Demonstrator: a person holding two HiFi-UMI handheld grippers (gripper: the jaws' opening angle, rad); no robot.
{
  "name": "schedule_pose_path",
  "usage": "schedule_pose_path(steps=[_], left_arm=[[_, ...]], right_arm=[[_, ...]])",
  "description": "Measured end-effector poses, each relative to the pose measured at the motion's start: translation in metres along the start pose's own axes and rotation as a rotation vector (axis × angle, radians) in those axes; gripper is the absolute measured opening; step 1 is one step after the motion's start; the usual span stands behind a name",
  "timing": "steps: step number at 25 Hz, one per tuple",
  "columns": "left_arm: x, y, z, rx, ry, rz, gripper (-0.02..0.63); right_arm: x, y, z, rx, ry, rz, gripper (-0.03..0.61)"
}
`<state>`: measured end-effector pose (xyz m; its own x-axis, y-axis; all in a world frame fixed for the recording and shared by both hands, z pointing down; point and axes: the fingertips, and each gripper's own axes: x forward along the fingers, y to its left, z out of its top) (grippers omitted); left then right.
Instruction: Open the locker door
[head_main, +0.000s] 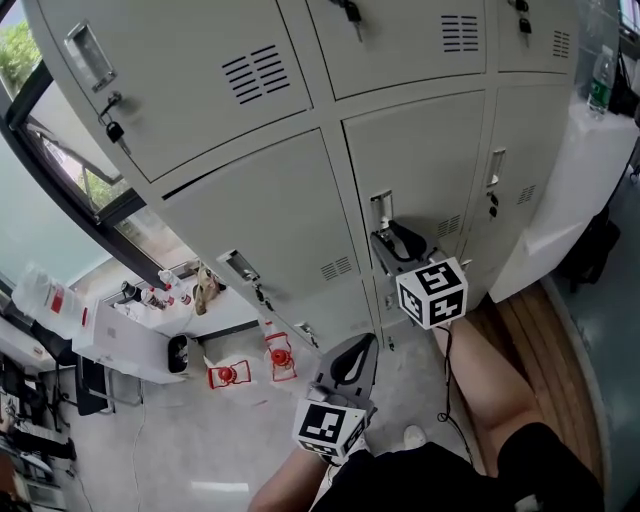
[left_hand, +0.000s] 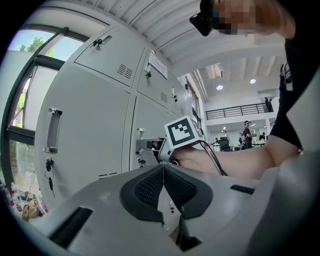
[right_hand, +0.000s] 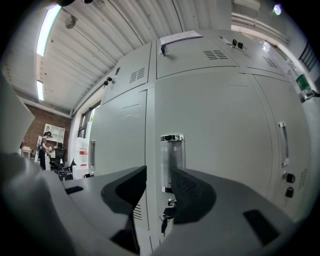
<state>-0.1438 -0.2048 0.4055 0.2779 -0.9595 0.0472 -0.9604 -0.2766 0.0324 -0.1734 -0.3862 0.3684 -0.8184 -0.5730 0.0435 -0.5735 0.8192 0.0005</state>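
Note:
The grey locker door (head_main: 425, 160) has a recessed metal handle (head_main: 381, 209) at its left edge, with a key (right_hand: 167, 215) hanging in the lock below it. My right gripper (head_main: 398, 240) is at that handle, its jaws open. In the right gripper view the handle (right_hand: 172, 161) stands in the gap between the pads of the right gripper (right_hand: 159, 174), and I cannot tell whether they touch it. The door looks shut. My left gripper (head_main: 352, 358) is held lower, away from the lockers, shut on nothing (left_hand: 163, 168). The left gripper view shows the right gripper (left_hand: 146, 146) by the handle.
More grey lockers (head_main: 200, 70) surround the door, some with keys hanging. At the left are a window (head_main: 60, 170) and a white table (head_main: 130, 335) with bottles. Two red items (head_main: 250, 368) sit on the floor. A white-covered table (head_main: 580, 170) stands at the right.

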Motion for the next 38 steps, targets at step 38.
schedule_pose_path(steps=[38], left_arm=[[-0.026, 0.023, 0.003, 0.010, -0.002, -0.048, 0.017]], right_arm=[[0.008, 0.001, -0.014, -0.003, 0.054, -0.144, 0.160]])
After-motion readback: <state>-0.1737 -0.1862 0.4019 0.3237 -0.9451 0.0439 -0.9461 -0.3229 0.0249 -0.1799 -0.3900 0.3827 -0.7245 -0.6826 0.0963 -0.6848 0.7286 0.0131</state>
